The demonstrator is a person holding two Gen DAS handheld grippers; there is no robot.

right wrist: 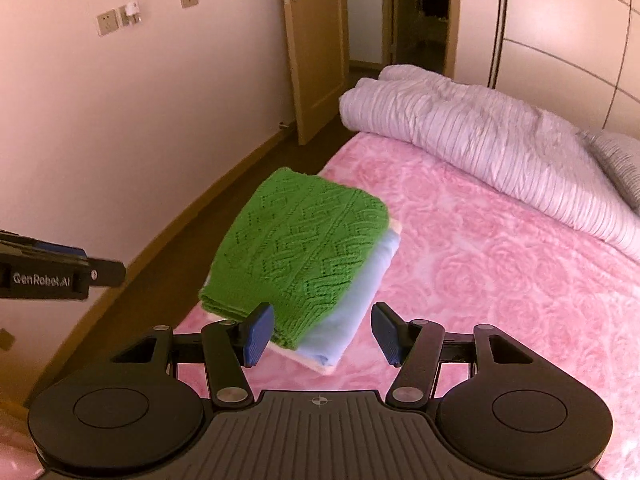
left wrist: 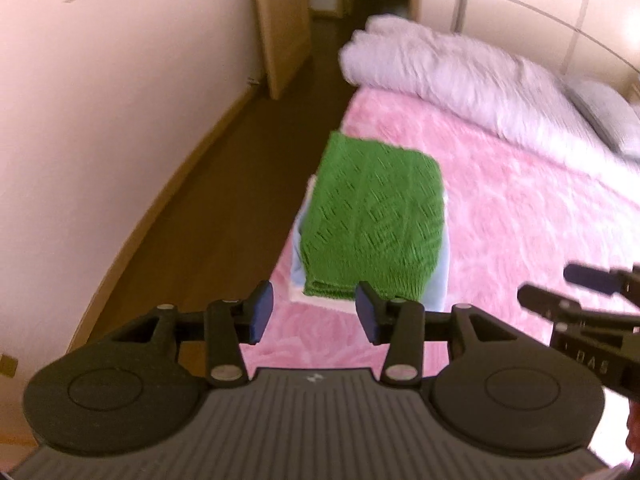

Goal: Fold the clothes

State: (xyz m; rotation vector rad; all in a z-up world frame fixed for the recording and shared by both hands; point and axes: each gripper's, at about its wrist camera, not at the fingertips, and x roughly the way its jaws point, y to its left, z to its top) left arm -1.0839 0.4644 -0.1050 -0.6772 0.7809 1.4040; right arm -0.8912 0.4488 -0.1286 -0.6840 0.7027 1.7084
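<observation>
left gripper: spread, empty, above bed's left edge | green knit sweater: folded, topping light-blue garment stack at pink blanket left edge, likely finished | right gripper: spread, empty, clear of stack

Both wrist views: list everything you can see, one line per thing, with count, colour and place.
green knitted garment: one, green, folded, top of the stack near the bed's left edge
light blue garment: one, pale blue, folded, under the green one
bottom cloth: one, whitish, only its edge shows beneath the stack
bed cover: one, pink with a rose pattern, over the bed
duvet: one, pale lilac, bunched at the far end
pillow: one, grey striped, far right
door: one, wooden, open, by the left wall
wall sockets: a few, beige, left wall
left gripper: one, black with blue pads, open, empty
right gripper: one, same, open, empty
</observation>
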